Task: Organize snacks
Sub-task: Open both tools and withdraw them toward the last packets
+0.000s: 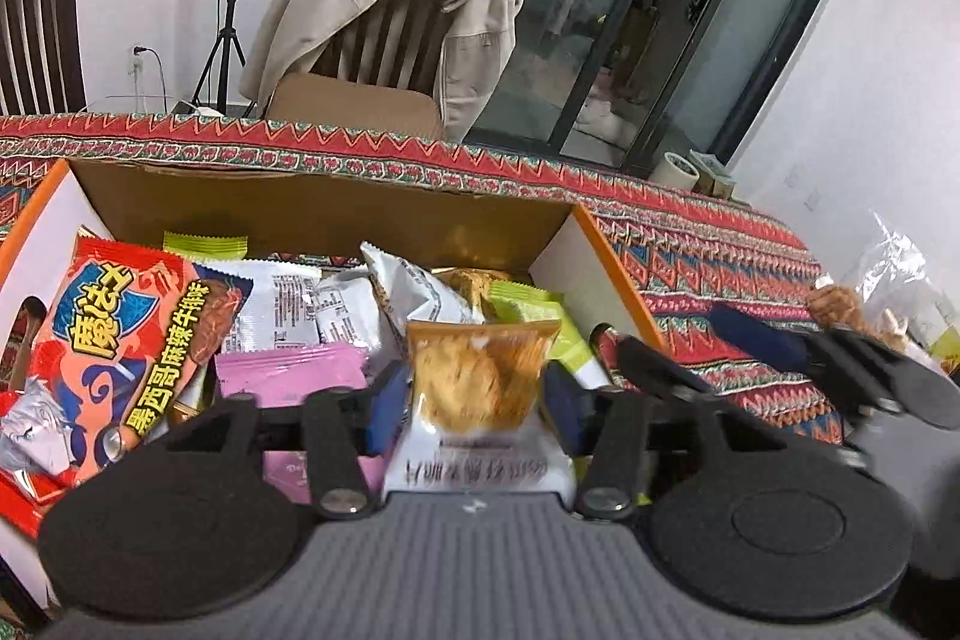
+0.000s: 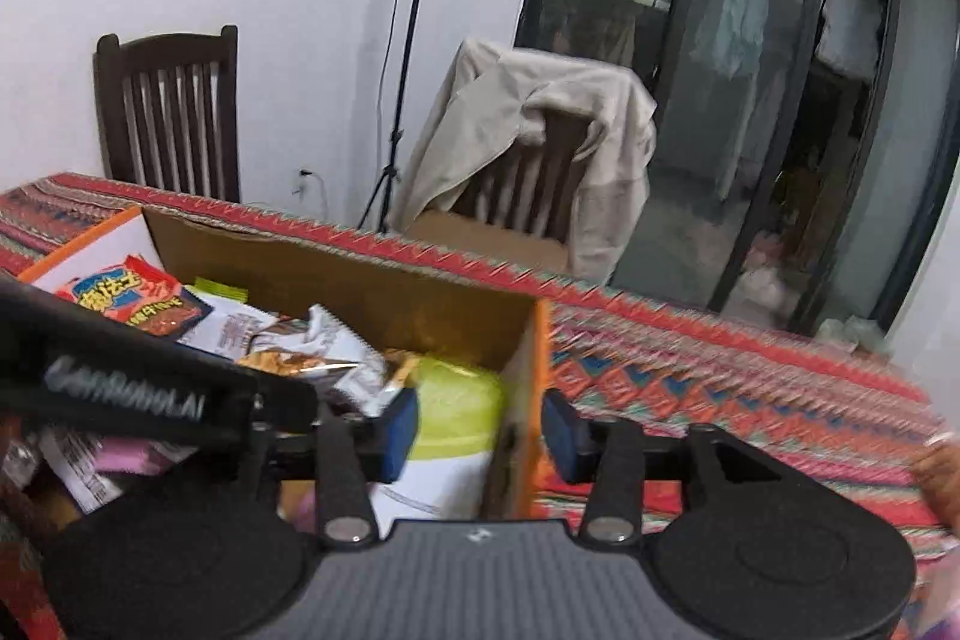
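While the left claw (image 1: 474,403) stands over the cardboard box (image 1: 312,208), a clear-fronted snack packet (image 1: 480,382) sits between its blue pads, which appear parted enough that I cannot confirm they press on it. Judgement: the release is in hand; the pads should clear the packet fully before the hand lifts away, so it drops flat onto the heap. Right claw (image 2: 480,430) is open and empty, straddling the box's orange-edged side wall. Packet: transparent upper showing golden pieces, white printed lower half, orange top seal. Box already holds many packets on the patterned surface (image 1: 690,244).
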A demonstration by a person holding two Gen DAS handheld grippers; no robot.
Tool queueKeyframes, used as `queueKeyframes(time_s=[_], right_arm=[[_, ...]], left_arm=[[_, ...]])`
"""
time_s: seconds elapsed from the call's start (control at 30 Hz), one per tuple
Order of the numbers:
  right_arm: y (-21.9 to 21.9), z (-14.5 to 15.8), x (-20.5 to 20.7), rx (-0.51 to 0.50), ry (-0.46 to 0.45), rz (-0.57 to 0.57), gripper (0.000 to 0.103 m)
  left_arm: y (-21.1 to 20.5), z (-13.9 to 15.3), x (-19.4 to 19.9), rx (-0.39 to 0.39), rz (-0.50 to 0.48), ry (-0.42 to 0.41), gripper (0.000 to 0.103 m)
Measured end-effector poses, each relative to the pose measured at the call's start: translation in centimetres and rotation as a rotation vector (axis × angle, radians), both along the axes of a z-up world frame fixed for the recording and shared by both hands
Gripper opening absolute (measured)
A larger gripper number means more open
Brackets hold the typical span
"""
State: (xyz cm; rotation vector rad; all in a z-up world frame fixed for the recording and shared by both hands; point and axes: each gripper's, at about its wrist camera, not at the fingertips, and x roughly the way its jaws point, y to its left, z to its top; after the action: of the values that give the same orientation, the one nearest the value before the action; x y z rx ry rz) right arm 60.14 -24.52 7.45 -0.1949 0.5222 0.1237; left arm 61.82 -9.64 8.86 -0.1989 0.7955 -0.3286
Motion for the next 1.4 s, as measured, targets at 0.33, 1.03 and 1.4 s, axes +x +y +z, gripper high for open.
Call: queueKeyframes(time_s=[0.33,1.03,1.4], right_arm=[[-4.2,6.4,-8.1,0.042,-0.125,0.044,0.069],[-8.0,1.6,-32.2,0.157,-0.118,0.194,0.087],[-7.9,-5.6,-39.4,0.230,-0.025,0.237,0.087]], left_arm=[[0.2,4.6,-6.6,0.063,-0.035,-0.126,0.070],[4.4,0.0,-38.1,0.203,0.183,-0.292,0.103],[4.9,-5.3,-43.8,0.215,0.314,-0.179,0.103]])
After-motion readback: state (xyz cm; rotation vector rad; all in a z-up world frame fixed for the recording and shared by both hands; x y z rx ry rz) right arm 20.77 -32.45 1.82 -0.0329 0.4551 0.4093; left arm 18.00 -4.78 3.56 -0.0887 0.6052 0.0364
